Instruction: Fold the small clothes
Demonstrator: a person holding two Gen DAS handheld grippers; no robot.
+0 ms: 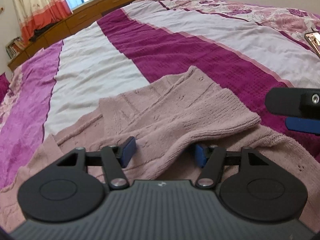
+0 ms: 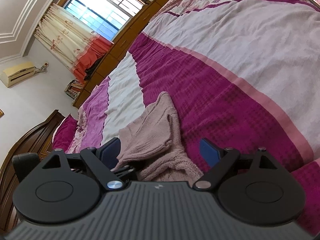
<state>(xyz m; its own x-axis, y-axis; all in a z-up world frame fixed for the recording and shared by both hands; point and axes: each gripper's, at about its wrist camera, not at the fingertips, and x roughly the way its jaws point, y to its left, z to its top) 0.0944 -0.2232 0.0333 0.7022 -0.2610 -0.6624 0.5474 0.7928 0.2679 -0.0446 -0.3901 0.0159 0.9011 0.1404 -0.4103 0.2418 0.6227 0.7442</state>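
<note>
A fuzzy dusty-pink knit garment [image 1: 160, 108] lies on the striped bedspread [image 1: 96, 64], its near part folded over into a raised flap. My left gripper [image 1: 164, 154] sits low over the garment's near edge. The flap's fold runs between its blue pads [image 1: 128, 152] and partly covers the right pad, with a gap beside the left one, so the jaws look open. My right gripper [image 2: 160, 152] is open wide just above the garment [image 2: 152, 132], holding nothing. Its fingers [image 1: 290, 102] reach in from the right edge of the left wrist view.
The bed fills both views in magenta [image 1: 180, 50], white and purple bands. A phone [image 1: 313, 42] lies on the bedspread at the far right. Wooden drawers [image 1: 84, 16] run along the far side under a window with a curtain [image 1: 36, 6]. A dark headboard [image 2: 24, 140] stands at the left.
</note>
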